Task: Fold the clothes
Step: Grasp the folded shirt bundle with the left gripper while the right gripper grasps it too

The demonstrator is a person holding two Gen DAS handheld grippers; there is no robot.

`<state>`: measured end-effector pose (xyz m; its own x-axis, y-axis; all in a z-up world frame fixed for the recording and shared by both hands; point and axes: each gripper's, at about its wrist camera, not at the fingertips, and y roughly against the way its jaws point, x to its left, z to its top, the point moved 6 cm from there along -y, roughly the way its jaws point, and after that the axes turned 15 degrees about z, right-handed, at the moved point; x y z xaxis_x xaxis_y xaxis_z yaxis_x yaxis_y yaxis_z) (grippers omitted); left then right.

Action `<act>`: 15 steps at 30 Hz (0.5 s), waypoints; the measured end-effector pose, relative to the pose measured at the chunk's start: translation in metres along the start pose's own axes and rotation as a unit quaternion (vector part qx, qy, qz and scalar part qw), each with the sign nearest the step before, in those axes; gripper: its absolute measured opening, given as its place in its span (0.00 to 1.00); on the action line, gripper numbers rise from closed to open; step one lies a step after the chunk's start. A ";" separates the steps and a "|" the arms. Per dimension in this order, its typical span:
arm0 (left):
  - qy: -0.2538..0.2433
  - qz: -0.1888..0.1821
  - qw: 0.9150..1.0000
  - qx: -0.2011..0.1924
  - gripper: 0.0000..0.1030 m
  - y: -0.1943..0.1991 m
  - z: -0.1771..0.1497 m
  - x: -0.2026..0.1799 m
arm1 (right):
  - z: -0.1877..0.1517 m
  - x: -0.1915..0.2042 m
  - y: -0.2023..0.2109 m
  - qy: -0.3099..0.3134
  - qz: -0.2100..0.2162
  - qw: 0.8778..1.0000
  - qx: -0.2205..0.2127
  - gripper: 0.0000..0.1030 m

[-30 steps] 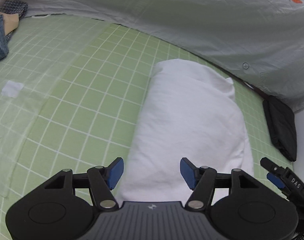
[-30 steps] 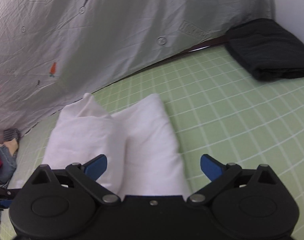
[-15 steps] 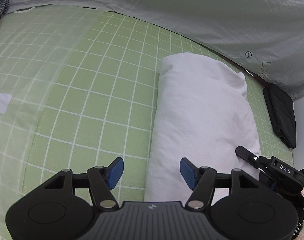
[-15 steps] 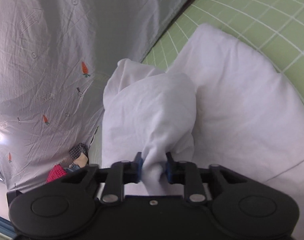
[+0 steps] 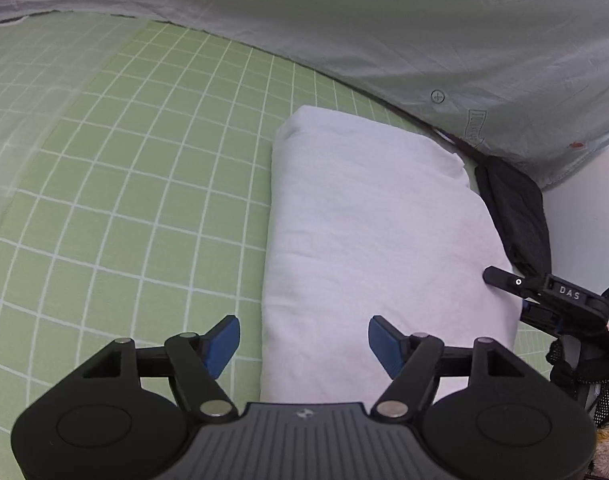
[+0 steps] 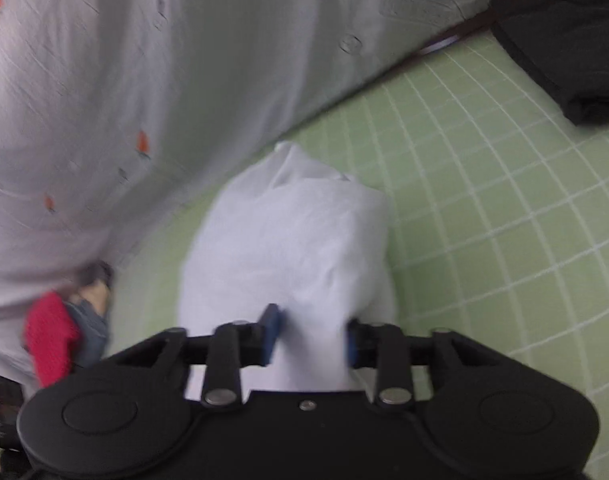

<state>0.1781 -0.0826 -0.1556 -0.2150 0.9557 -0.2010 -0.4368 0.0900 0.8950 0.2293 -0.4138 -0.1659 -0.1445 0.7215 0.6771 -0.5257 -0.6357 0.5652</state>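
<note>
From my left claw, spread wide and empty: a soft, smooth white folded garment lies on the green checked sheet, its long axis running away from me. Its near end hides behind my claw.

From my right claw, blurred: blue pads press the white cloth from both sides, partly parted; whether they grip it, I cannot tell.

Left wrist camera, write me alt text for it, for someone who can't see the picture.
A folded white garment lies on a green checked sheet, with the open left gripper hovering at its near edge. A grey printed cover runs behind it, a dark folded cloth lies to its right, and the right gripper reaches in from the right.
</note>
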 end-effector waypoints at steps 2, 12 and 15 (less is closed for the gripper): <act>0.009 0.008 1.000 0.012 0.73 -0.010 -0.004 -0.004 | -0.005 -0.007 0.003 0.006 0.018 1.000 -0.002 0.62; 0.069 -0.019 0.997 0.043 0.82 -0.049 0.008 -0.013 | -0.018 -0.039 -0.006 -0.064 0.059 0.996 -0.016 0.86; 0.067 -0.021 0.997 0.041 0.84 -0.057 0.013 -0.017 | -0.016 -0.039 -0.012 -0.068 0.068 0.995 -0.013 0.93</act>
<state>0.2181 -0.1007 -0.1981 -0.3143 0.9053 -0.2857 -0.3765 0.1574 0.9130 0.2277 -0.4304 -0.2068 -0.1014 0.5842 0.8053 -0.5306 -0.7164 0.4530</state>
